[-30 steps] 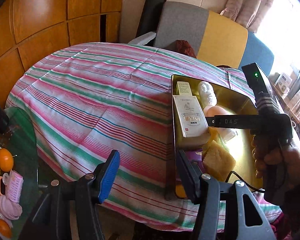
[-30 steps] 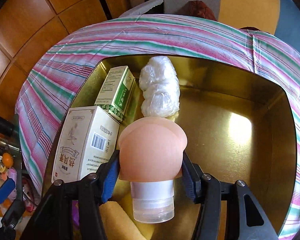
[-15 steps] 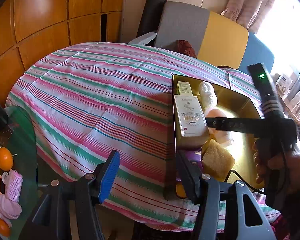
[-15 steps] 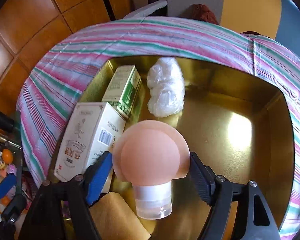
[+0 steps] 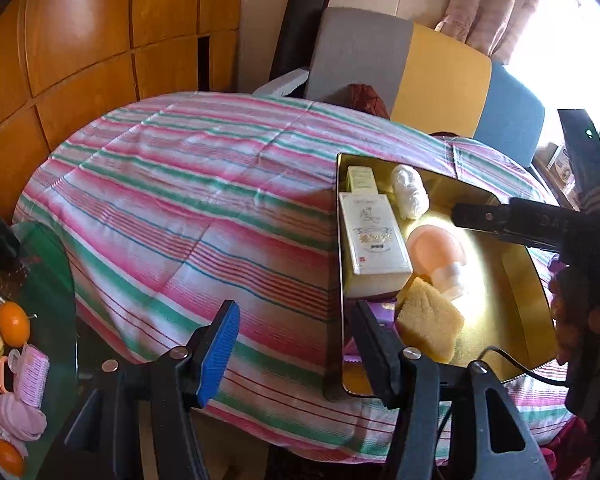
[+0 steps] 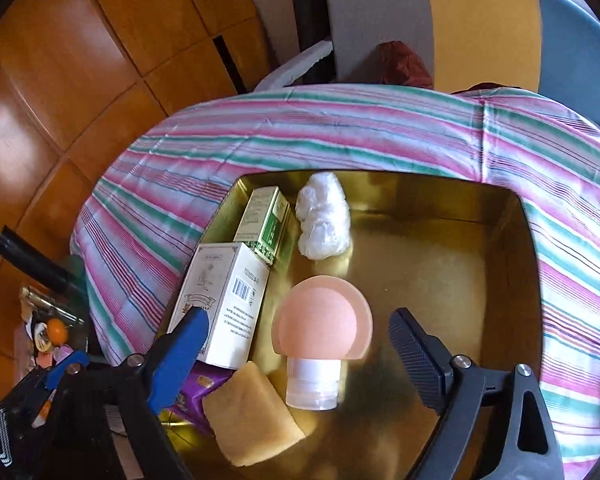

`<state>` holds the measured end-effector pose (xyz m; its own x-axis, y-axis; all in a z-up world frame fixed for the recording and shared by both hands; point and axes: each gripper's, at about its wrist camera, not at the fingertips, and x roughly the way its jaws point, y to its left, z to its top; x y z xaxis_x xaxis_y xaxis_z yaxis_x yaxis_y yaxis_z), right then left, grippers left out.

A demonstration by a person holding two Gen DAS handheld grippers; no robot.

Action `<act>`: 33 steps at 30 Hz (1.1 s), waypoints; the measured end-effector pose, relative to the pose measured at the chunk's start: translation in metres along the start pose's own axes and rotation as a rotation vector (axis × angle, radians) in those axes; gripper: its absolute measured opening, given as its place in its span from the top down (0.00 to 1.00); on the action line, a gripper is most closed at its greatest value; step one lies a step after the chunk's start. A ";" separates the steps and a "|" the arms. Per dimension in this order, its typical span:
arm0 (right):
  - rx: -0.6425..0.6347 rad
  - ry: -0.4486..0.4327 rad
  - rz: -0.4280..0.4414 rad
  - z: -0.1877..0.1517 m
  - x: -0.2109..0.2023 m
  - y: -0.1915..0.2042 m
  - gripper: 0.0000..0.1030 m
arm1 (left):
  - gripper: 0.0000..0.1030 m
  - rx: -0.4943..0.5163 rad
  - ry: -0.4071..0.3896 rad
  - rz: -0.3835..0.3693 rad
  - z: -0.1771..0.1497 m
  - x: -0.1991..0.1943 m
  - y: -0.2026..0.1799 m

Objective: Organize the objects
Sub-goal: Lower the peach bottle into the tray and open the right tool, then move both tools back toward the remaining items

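Opening its jaws over the gold tray (image 6: pixel 524 240), the right gripper (image 6: pixel 296 360) has nothing pressed between its pads: the peach squeeze bottle (image 6: pixel 320 328) lies free on the tray floor below and between the fingers, cap end pointing toward the tray's near edge. It sits roughly mid-tray, just right of the large white box (image 6: pixel 224 304) that runs along the left wall, with the green-and-white box (image 6: pixel 266 228) behind that and a white crumpled bundle (image 6: pixel 322 220) toward the far edge. A yellow sponge (image 6: pixel 252 412) rests at the near-left corner, close beside the bottle's clear cap (image 6: pixel 312 384), partly over a purple packet (image 6: pixel 198 392).

The left gripper (image 5: pixel 296 352) hangs with its jaws apart and empty, over the near edge of the striped cloth (image 5: pixel 180 208), close to the tray's near-left corner.

The bottle looks like soft silicone (light, squashy, likely to roll on its rounded body on that slick metal floor). If it needs shifting, I would take it across the body just above the cap, where the shoulder narrows; the hard cap itself seems a smoother, slippier hold. The boxes appear stiff card, best gripped across their narrow faces.
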<state>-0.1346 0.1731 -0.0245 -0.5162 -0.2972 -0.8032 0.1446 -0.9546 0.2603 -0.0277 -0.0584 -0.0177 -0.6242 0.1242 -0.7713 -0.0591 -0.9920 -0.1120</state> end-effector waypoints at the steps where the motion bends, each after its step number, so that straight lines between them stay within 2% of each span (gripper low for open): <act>1: -0.001 -0.009 -0.002 -0.001 -0.005 -0.002 0.10 | 0.43 0.006 -0.009 0.005 0.000 -0.001 -0.001; 9: 0.042 -0.061 0.013 -0.036 -0.070 -0.059 0.09 | 0.43 0.038 -0.045 0.009 0.003 -0.011 -0.008; 13: 0.091 -0.087 -0.062 -0.061 -0.105 -0.104 0.08 | 0.43 0.061 -0.058 0.007 0.004 -0.016 -0.016; 17: 0.208 -0.142 -0.170 -0.083 -0.143 -0.160 0.07 | 0.43 0.092 -0.063 -0.008 0.005 -0.020 -0.029; 21: 0.370 -0.221 -0.295 -0.102 -0.177 -0.220 0.02 | 0.43 0.136 -0.070 -0.026 0.007 -0.024 -0.047; 27: 0.577 -0.317 -0.464 -0.131 -0.207 -0.301 0.00 | 0.43 0.207 -0.070 -0.049 0.009 -0.028 -0.080; 29: 0.654 -0.330 -0.478 -0.142 -0.211 -0.323 0.00 | 0.43 0.233 -0.072 -0.057 0.010 -0.029 -0.092; 31: 0.749 -0.347 -0.425 -0.150 -0.216 -0.338 0.00 | 0.43 0.260 -0.073 -0.069 0.012 -0.029 -0.105; 33: 0.768 -0.371 -0.414 -0.152 -0.220 -0.344 0.00 | 0.43 0.286 -0.073 -0.085 0.013 -0.028 -0.120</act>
<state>0.0580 0.5640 -0.0188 -0.6564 0.2131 -0.7237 -0.6370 -0.6706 0.3802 -0.0131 0.0565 0.0257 -0.6617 0.2156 -0.7181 -0.3242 -0.9459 0.0147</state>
